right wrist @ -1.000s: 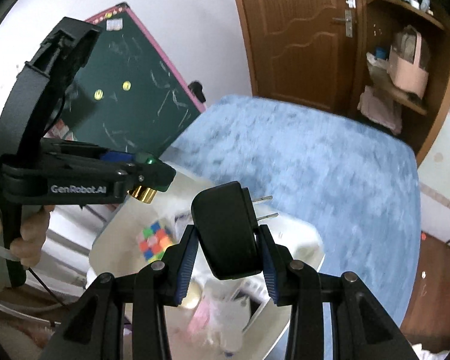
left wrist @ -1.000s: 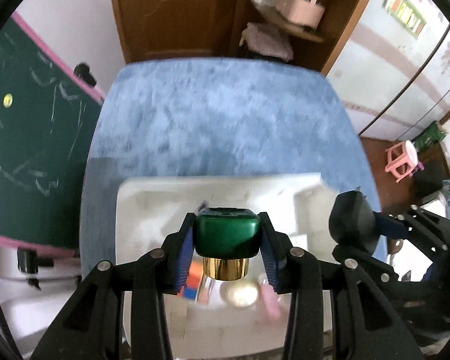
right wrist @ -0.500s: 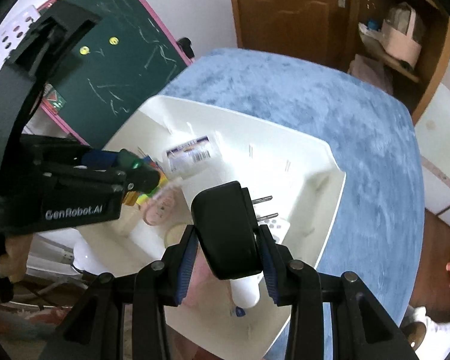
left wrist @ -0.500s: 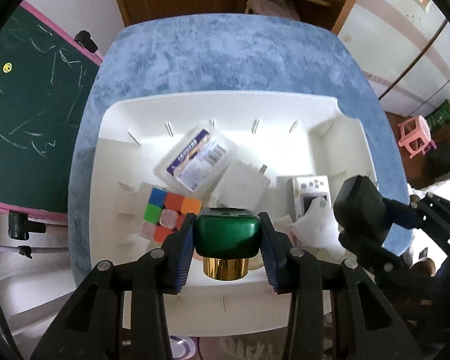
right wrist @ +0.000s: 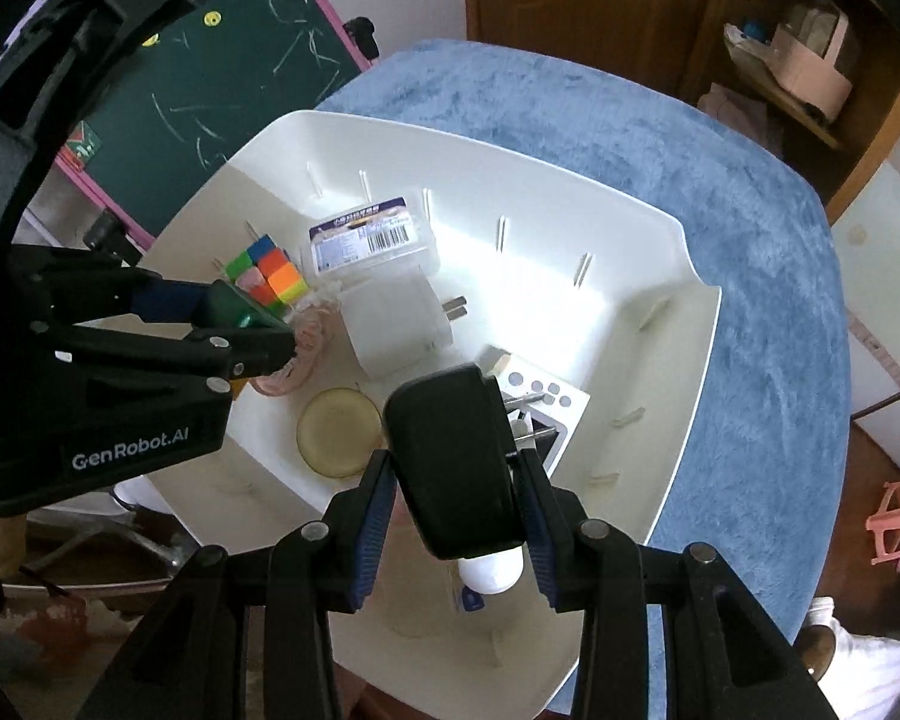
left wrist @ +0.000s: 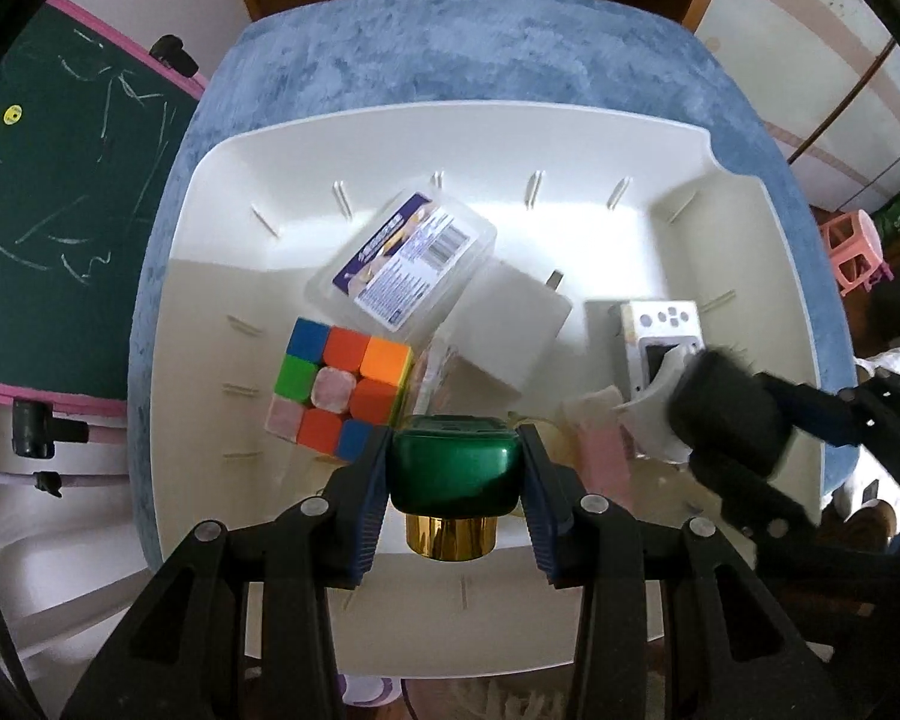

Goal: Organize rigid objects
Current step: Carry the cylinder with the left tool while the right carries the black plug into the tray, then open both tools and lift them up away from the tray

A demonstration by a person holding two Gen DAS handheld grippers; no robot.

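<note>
Green gold-collared cap (left wrist: 455, 476) clamped in left tongs (left wrist: 455, 483); right tongs (right wrist: 457, 501) grip black plug adapter (right wrist: 453, 468) above white tray (left wrist: 570, 138).

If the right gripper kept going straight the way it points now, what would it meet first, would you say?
Probably the white handheld gadget in the white tray: the black plug adapter's prongs point at it. Depth is hard to judge.

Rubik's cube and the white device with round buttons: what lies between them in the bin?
In the left wrist view, a white plug adapter lies between the Rubik's cube and the white device.
</note>
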